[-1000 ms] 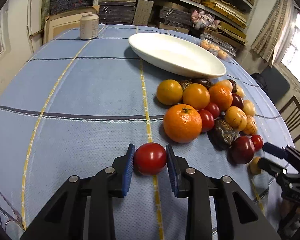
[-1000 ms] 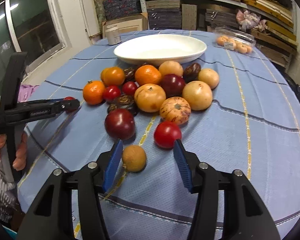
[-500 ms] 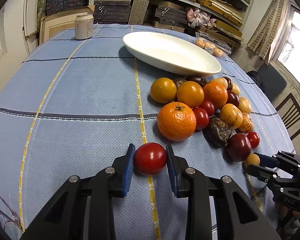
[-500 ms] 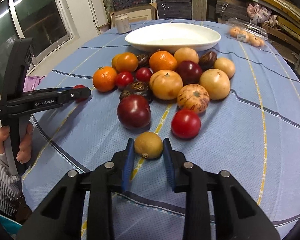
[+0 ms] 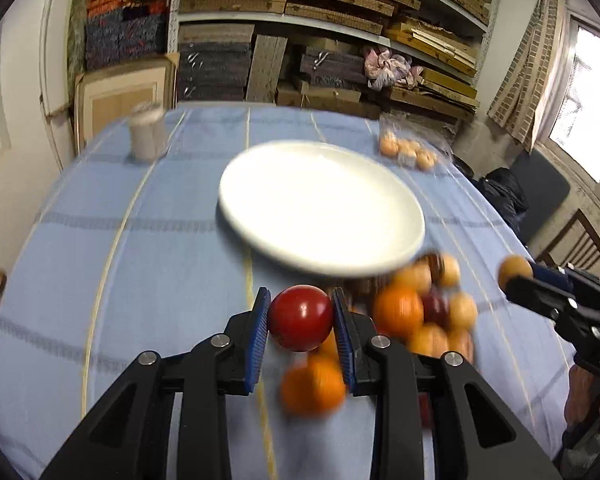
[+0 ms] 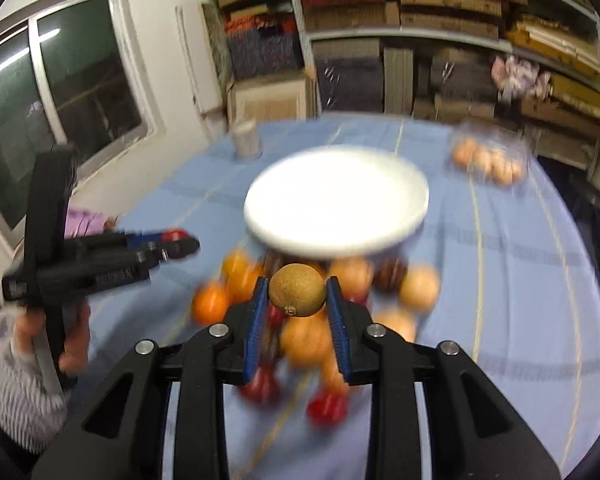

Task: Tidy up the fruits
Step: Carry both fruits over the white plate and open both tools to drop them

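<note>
Two fruits up off the tabletop: left gripper clamped on a glossy red tomato, right gripper squeezing a rough brownish-yellow round fruit.

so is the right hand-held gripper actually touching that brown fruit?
Touching. Right wrist view: both blue pads of the right hand-held gripper press the sides of the brown fruit, held above the blurred fruit pile.

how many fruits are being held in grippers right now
2. A red tomato is clamped in the left gripper, and a small brown fruit is clamped in the right gripper. The rest lie blurred on the table.
</note>
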The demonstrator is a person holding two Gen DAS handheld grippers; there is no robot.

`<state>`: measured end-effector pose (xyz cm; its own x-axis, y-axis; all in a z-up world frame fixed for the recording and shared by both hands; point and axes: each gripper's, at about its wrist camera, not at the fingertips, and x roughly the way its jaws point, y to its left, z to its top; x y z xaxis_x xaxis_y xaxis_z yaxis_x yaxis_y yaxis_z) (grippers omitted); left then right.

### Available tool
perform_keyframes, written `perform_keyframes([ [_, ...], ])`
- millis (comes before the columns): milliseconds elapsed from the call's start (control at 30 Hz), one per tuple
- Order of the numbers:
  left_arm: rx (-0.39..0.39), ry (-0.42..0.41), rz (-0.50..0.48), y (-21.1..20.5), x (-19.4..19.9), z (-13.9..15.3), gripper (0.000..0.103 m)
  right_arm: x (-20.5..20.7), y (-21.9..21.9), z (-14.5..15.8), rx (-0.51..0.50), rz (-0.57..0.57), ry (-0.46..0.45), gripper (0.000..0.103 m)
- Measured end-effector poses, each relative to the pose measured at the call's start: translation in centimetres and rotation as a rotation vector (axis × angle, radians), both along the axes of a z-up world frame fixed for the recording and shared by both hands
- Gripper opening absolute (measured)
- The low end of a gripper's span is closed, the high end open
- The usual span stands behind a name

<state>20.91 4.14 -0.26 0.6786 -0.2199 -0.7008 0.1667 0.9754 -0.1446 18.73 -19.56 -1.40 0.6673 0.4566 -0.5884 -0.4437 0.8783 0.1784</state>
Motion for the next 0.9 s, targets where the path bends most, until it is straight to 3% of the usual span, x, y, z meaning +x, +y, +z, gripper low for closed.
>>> perform_keyframes([
  [200, -0.004, 0.067, 0.032, -1.6, 7.0, -2.0, 0.031, 9.3, 1.6, -3.0, -0.002, -0.073, 0.112, 0.029],
  [367, -0.007, 0.084, 0.028, -1.5, 8.9, -3.2, 0.033, 11.2, 1.9, -4.9, -0.002, -0.072, 0.116, 0.034],
  [400, -0.007, 0.076, 0.027, -1.5, 9.0, -3.2, 0.036, 11.2, 1.8, -5.1, 0.0, -0.071, 0.113, 0.046],
  [433, -0.01, 0.07, 0.025, -1.4, 8.9, -3.2, 0.045, 11.2, 1.7, -5.1, 0.002, -0.073, 0.107, 0.051],
  [633, -0.042, 0.045, 0.033, -0.4, 7.7, -2.7, 0.053, 9.4, 0.3, -3.9, 0.038, -0.084, 0.047, 0.053],
  [767, -0.064, 0.017, 0.088, 2.0, 4.6, -2.0, 0.067, 6.3, -2.6, -2.4, 0.079, -0.132, -0.029, 0.055],
  [833, -0.056, -0.003, 0.147, 3.5, 1.7, -2.3, 0.071, 3.8, -4.8, -2.7, 0.127, -0.182, -0.067, 0.072],
  [900, -0.074, -0.001, 0.171, 4.5, -0.7, -3.0, 0.071, 1.6, -6.8, -3.4, 0.16, -0.23, -0.087, 0.076],
])
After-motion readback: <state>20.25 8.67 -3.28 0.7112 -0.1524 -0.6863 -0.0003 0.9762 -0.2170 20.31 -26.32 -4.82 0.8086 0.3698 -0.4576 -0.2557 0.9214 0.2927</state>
